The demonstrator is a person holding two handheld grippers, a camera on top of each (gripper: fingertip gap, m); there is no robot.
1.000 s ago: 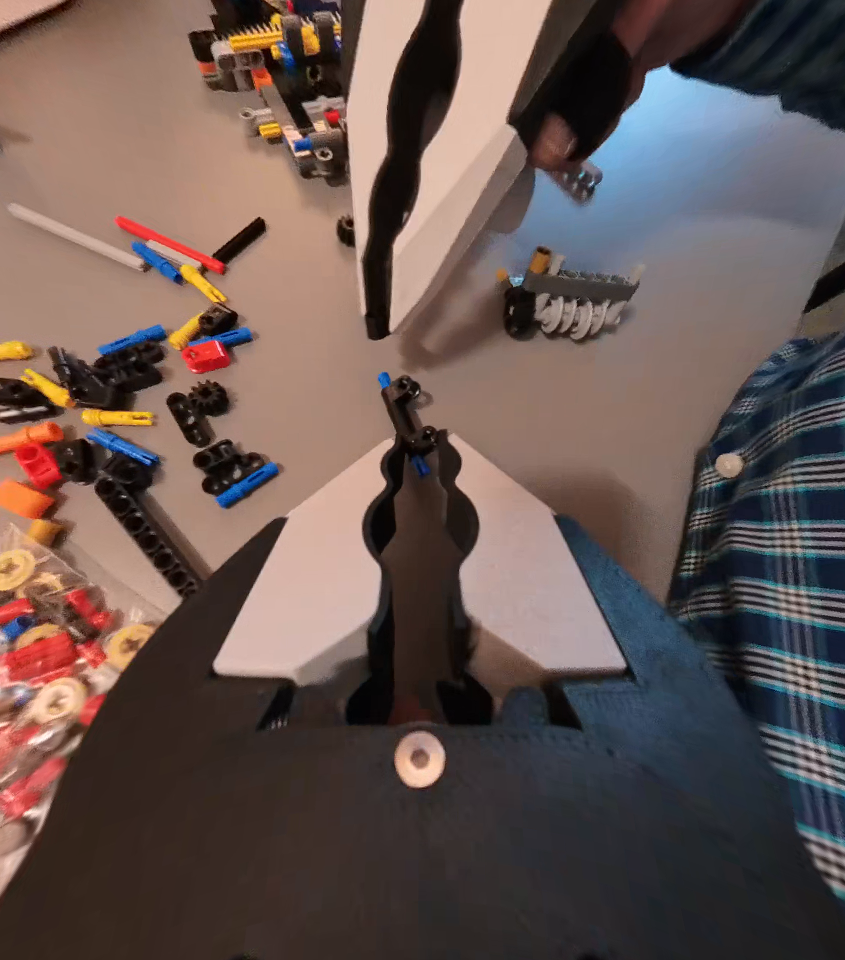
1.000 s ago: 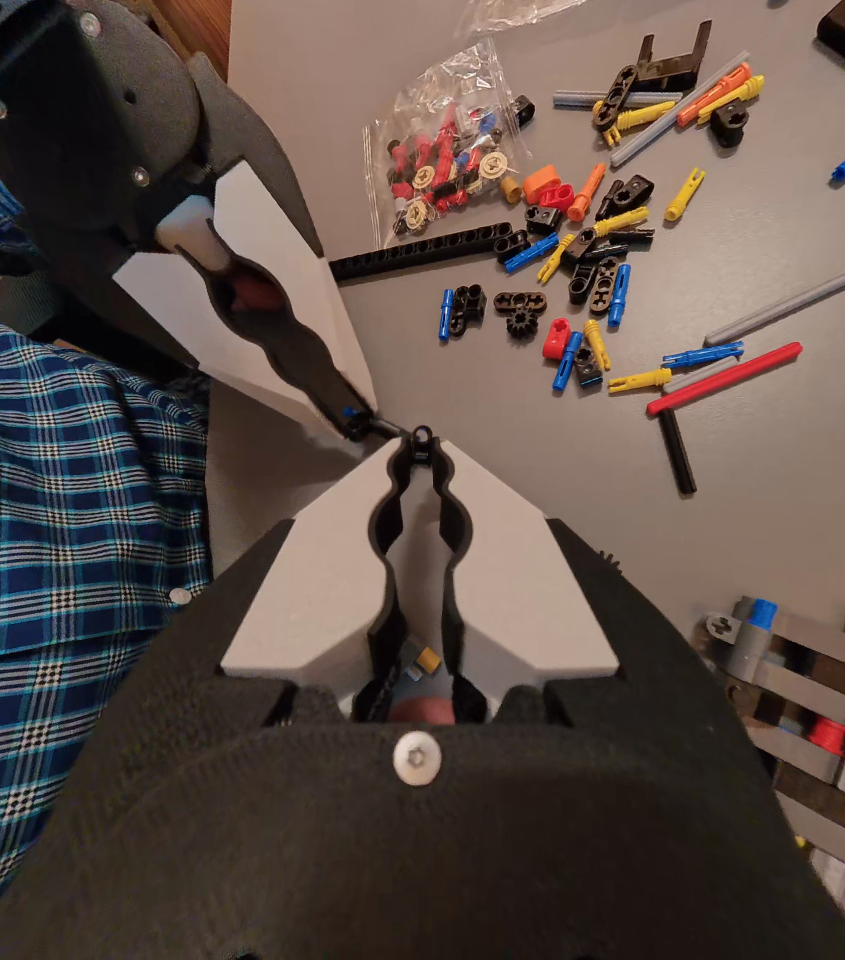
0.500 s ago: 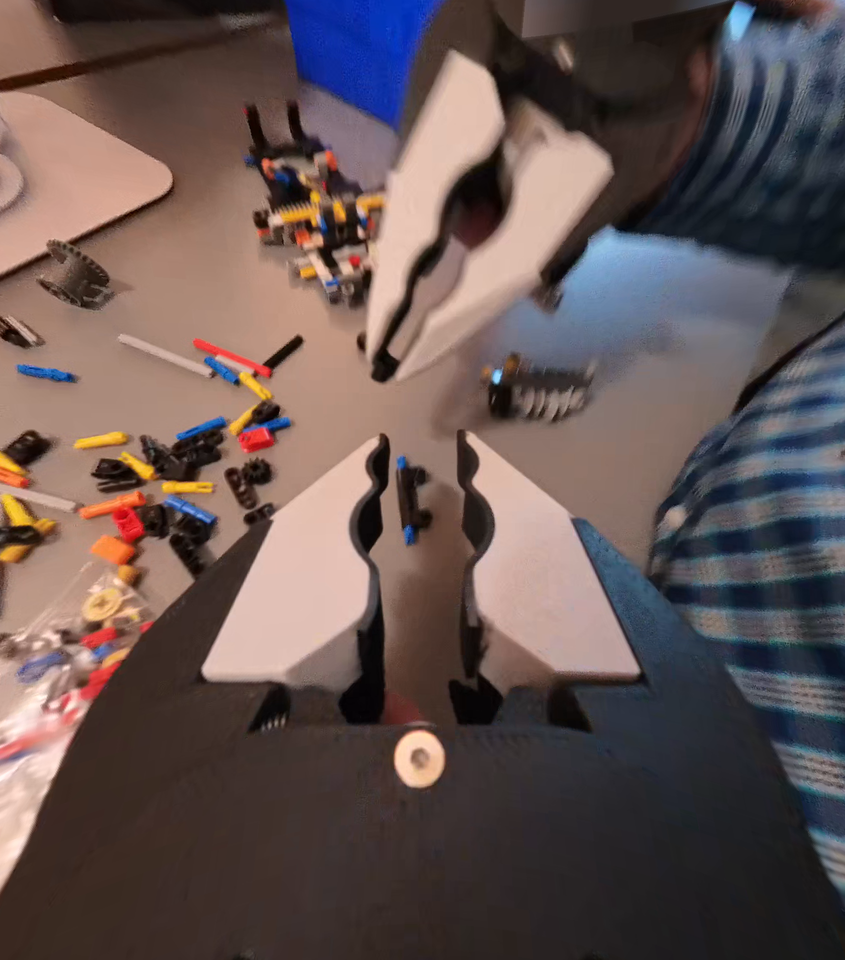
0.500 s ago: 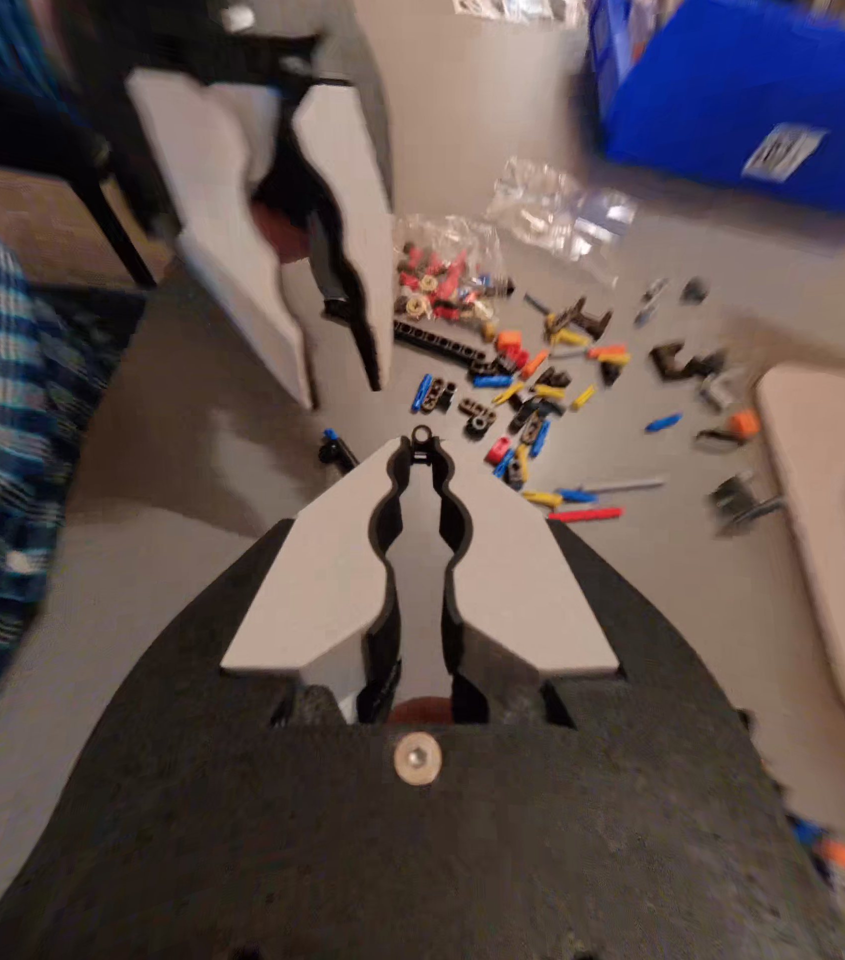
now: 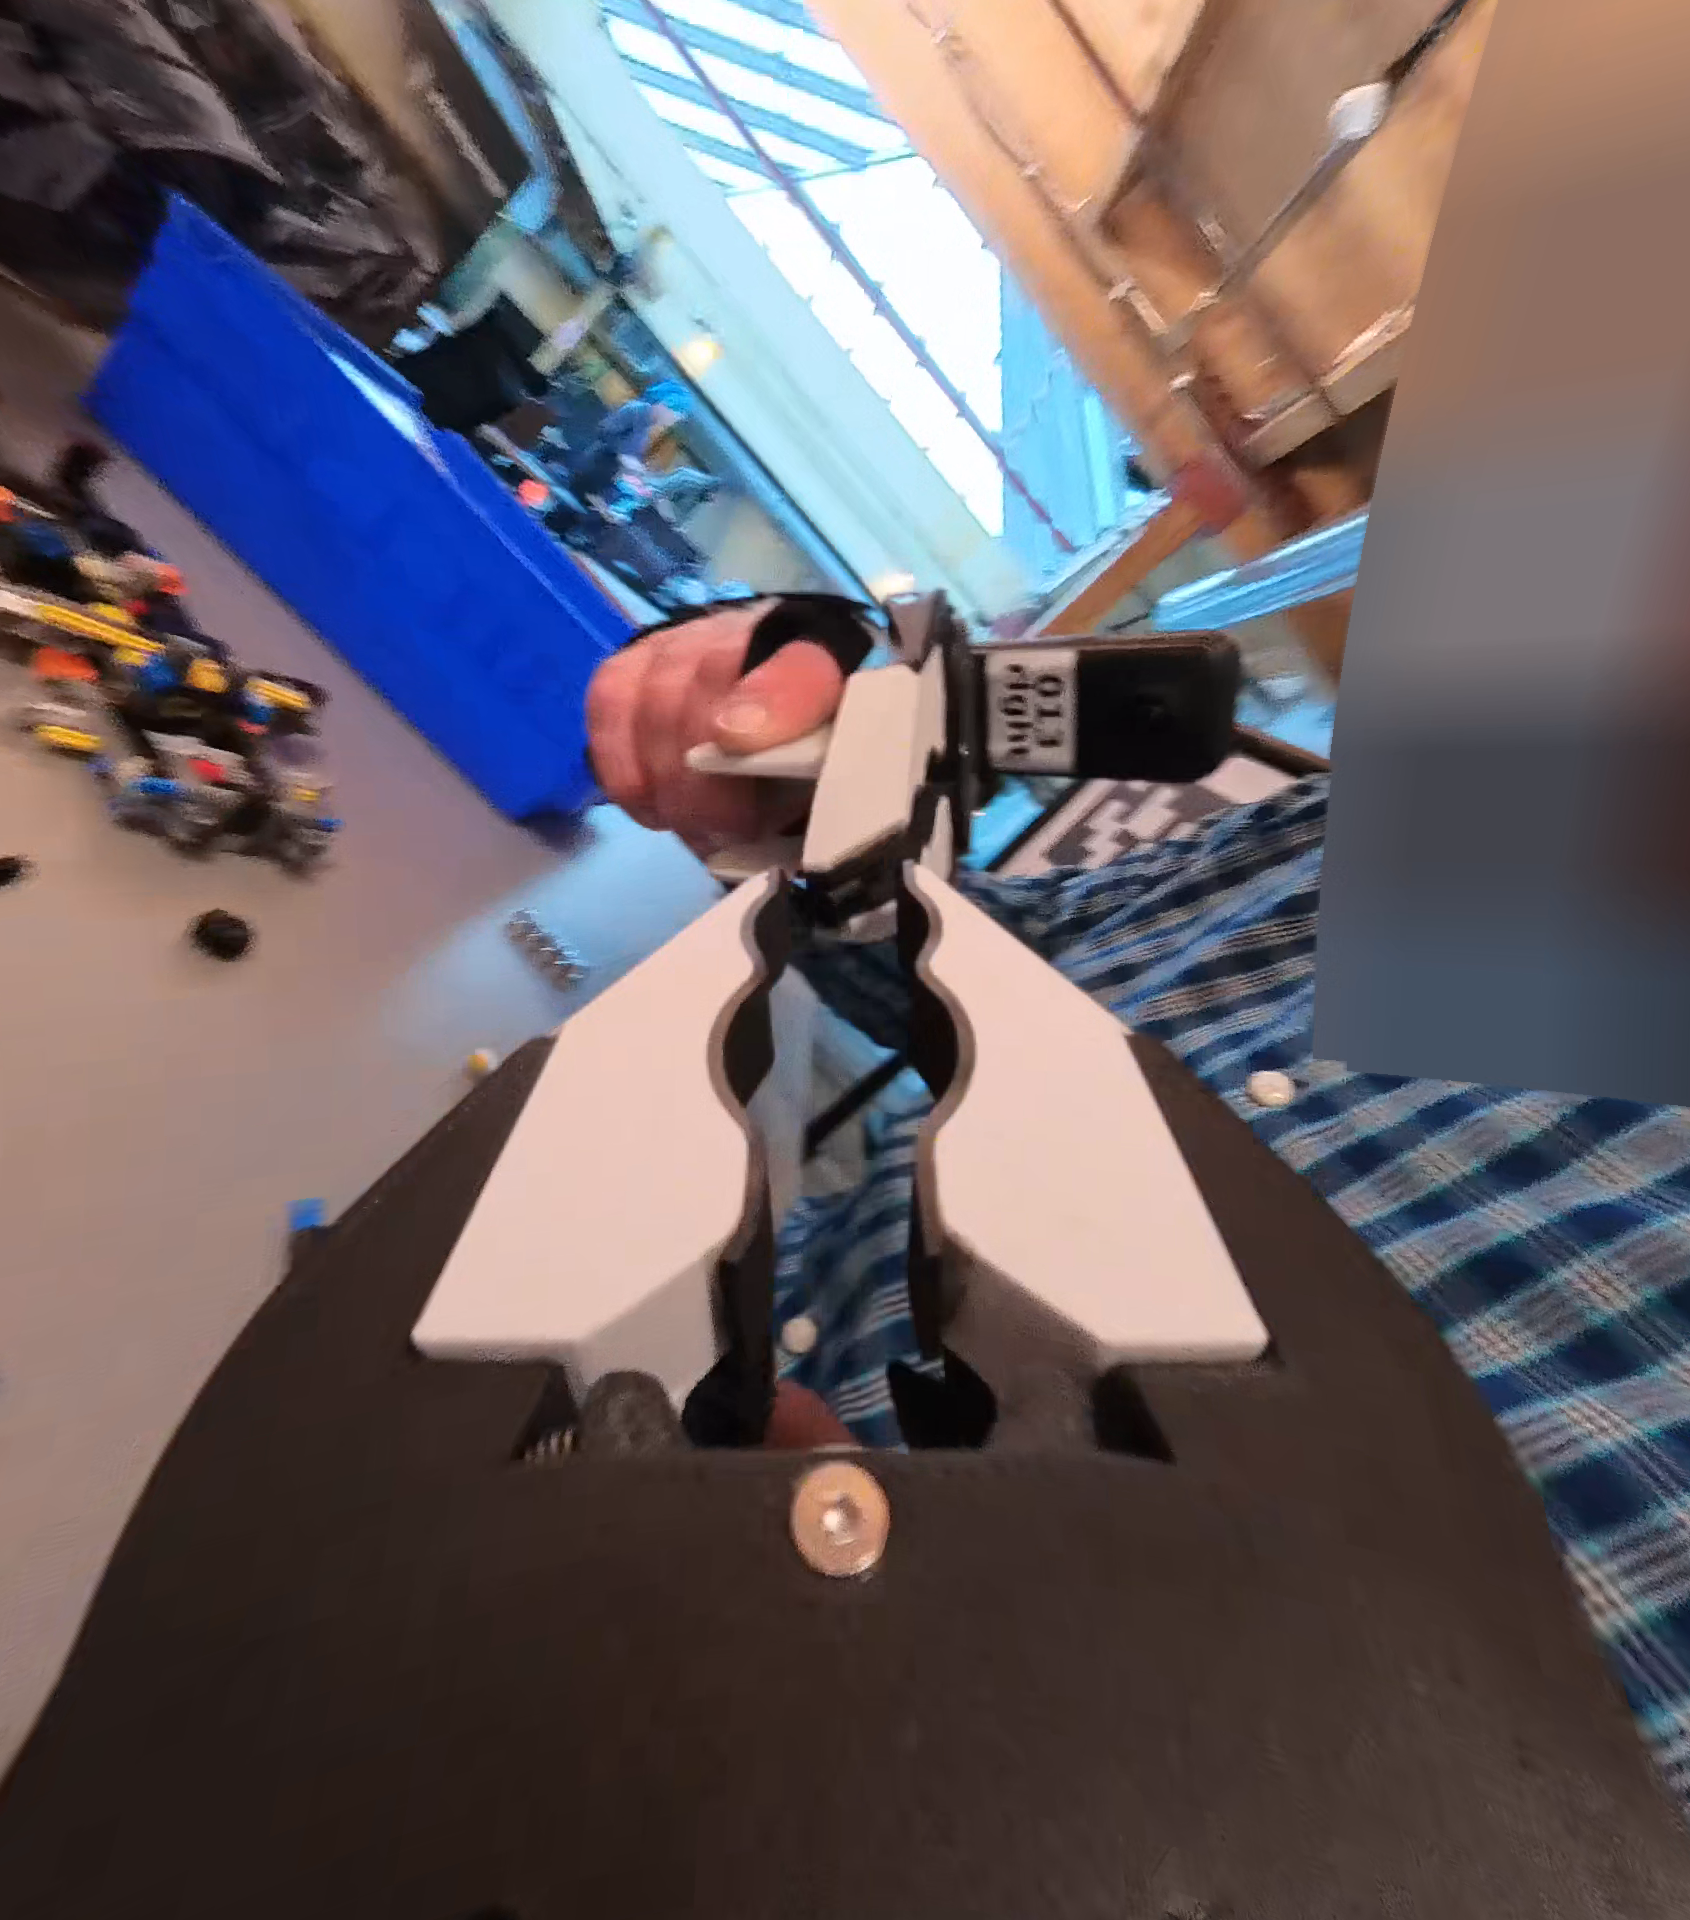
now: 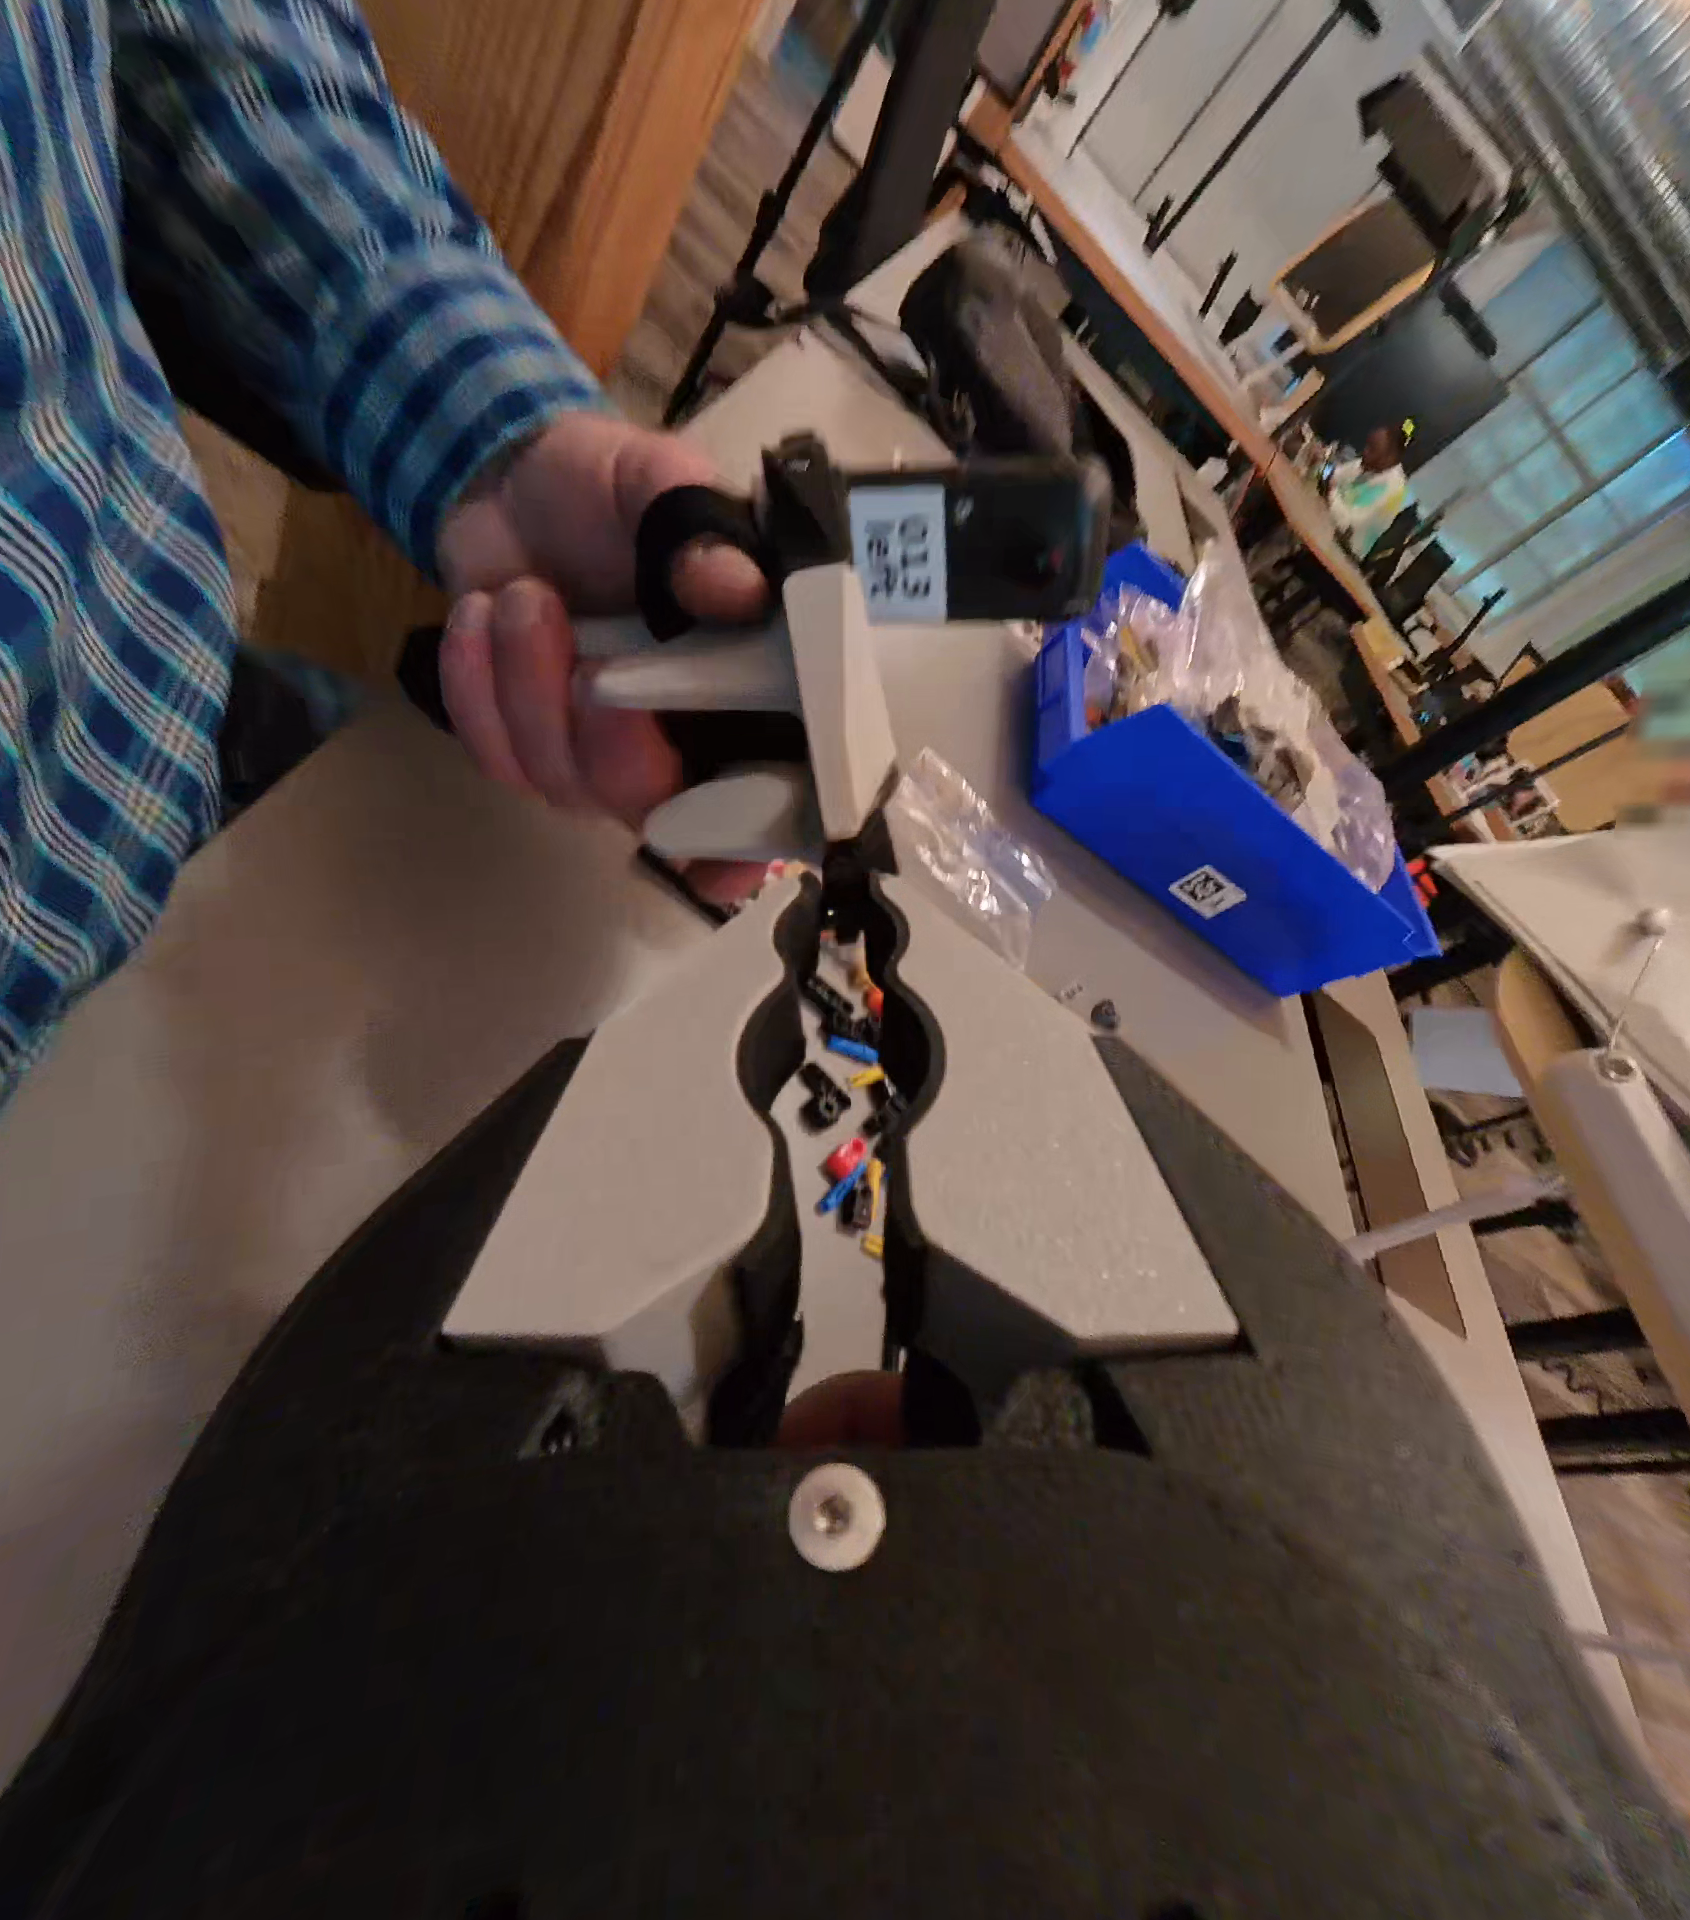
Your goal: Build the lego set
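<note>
Both grippers are raised above the grey table [image 5: 93,1143] and point at each other, tip to tip. My left gripper [image 5: 841,883] is open and empty. Its fingertips stand on either side of the right gripper's tip [image 5: 856,868], which a hand holds. My right gripper [image 6: 846,888] is shut on a small black Lego piece [image 6: 843,909]; the piece shows only as a dark bit at the tips. The left gripper [image 6: 856,842] comes down from above to meet it. Loose Lego pieces [image 6: 846,1153] show on the table through the gap between the right fingers.
A partly built Lego model [image 5: 145,707] and a blue bin [image 5: 353,499] stand at the far left. The bin [image 6: 1215,831] holds bagged parts, with a clear plastic bag [image 6: 966,852] beside it. A plaid shirt [image 5: 1443,1299] fills the right side. My left and right fingertips are right by each other. From the left gripper's tips to the partly built Lego model [image 5: 145,707] is close to 20 centimeters.
My left gripper opened and let a black connector with blue pins drop on the table. Both grippers then lifted and turned to face each other. The right one stays shut on its piece.
</note>
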